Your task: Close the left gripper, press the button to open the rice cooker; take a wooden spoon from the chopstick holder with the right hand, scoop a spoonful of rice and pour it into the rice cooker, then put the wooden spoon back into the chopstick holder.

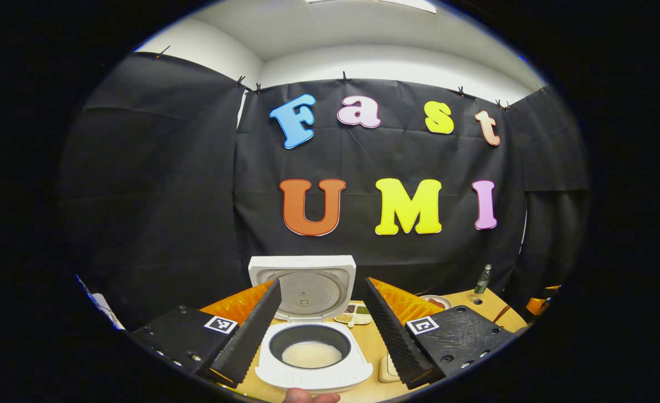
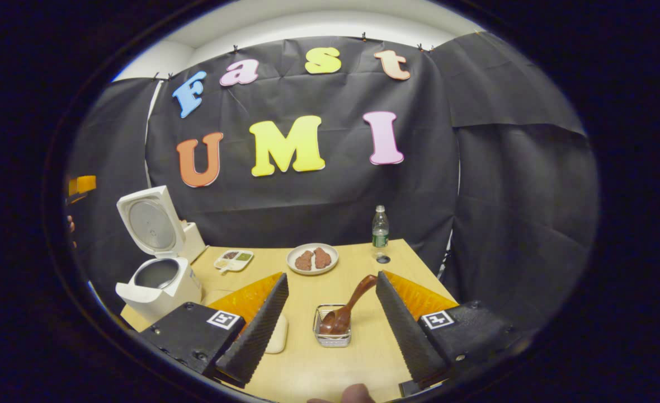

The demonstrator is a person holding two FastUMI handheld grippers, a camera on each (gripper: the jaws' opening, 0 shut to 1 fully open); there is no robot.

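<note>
1. Table [image 2: 358, 358]: light wood; everything below stands on it.
2. Rice cooker [image 1: 313, 375]: white, lid [image 1: 303, 286] swung upright. Inner pot [image 1: 310, 345] dark, with a low layer of white rice [image 1: 311, 354] on its bottom. In the right gripper view it stands at the table's left edge [image 2: 159, 282].
3. Left gripper [image 1: 321, 330]: fingers spread wide, nothing between them, cooker seen in the gap.
4. Right gripper [image 2: 333, 322]: fingers spread wide, holding nothing; the chopstick holder lies between them, farther off.
5. Plate [image 2: 312, 259]: round, pale, two reddish-brown pieces on it.
6. Chopstick holder [image 2: 333, 327]: small wire basket; wooden spoon [image 2: 349, 308] in it, bowl down, handle leaning up to the right.
7. Divided dish [image 2: 233, 259]: small, dark and green fillings.
8. Bottle [image 2: 380, 226]: clear, upright, behind the plate; contents cannot be told.
</note>
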